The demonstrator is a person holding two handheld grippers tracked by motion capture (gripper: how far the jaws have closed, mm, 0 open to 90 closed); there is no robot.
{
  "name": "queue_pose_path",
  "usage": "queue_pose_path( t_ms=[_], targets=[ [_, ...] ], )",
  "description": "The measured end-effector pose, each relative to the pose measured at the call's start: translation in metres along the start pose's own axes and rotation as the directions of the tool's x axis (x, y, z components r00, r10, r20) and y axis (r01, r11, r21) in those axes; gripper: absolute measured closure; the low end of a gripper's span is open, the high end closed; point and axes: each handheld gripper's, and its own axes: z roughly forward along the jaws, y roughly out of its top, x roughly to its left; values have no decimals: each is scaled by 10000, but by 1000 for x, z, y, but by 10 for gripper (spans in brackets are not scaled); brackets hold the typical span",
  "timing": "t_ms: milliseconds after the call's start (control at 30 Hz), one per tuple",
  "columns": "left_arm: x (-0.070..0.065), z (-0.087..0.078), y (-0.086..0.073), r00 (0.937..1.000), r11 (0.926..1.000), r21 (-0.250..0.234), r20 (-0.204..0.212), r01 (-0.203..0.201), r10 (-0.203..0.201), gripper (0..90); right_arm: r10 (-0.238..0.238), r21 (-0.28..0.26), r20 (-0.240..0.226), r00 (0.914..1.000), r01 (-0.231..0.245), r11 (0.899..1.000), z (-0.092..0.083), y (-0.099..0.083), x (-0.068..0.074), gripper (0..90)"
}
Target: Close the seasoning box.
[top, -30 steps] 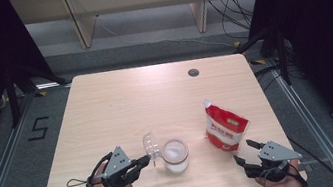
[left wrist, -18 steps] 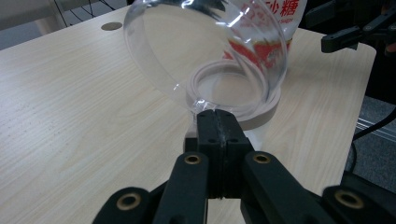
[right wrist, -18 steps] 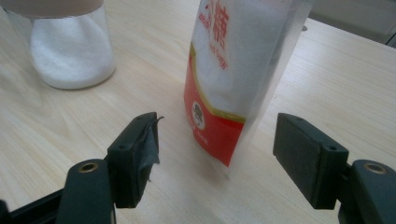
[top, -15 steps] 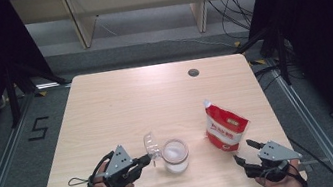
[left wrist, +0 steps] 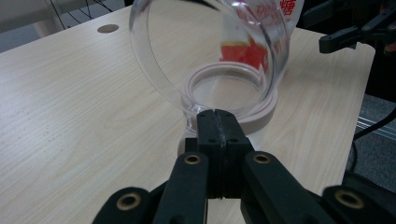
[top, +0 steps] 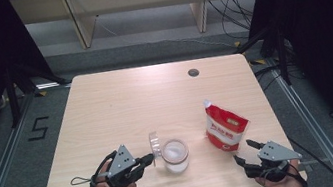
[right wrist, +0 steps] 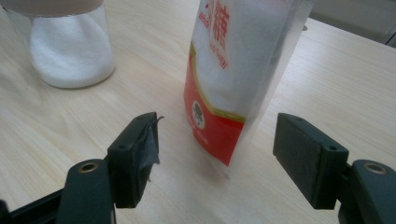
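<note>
From the high view, the left hand-held gripper [top: 150, 159] lies near the front edge of the counter [top: 120, 101], its jaws closed on the rim of a clear lid [top: 154, 144] held on edge just left of a glass jar [top: 175, 155] of white grains. The right hand-held gripper [top: 245, 153] rests at the front right corner, jaws apart and holding nothing, pointing up-left at a red and white pouch [top: 226, 129] that stands upright just beyond it; this gripper is the nearer to the pouch, the left one nearer to the jar. In the left gripper view, the closed jaws pinch the lid [left wrist: 210, 56] at its lower rim, with the jar's pale rim [left wrist: 261, 116] seen through it. In the right gripper view, the pouch [right wrist: 233, 88] stands ahead between the open jaws, touching neither, its long axis vertical; its label shows a Chinese character for sugar and small lettering that seems to read "Sugar", though it is blurred. The jar [right wrist: 70, 51] sits to its left.
</note>
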Motion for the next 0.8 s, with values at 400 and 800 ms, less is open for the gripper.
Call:
queue_pose_path(
  t_ms=[400,800],
  targets=[
    [-3,2,1,10000,9999,-53,-7,88,-88,887,-43,-26,-2,10000,43,10000,0,0,0,318],
    [2,-3,-1,9998,9999,-46,165,90,-90,749,-97,-23,30,9999,97,9999,0,0,0,318]
  ],
)
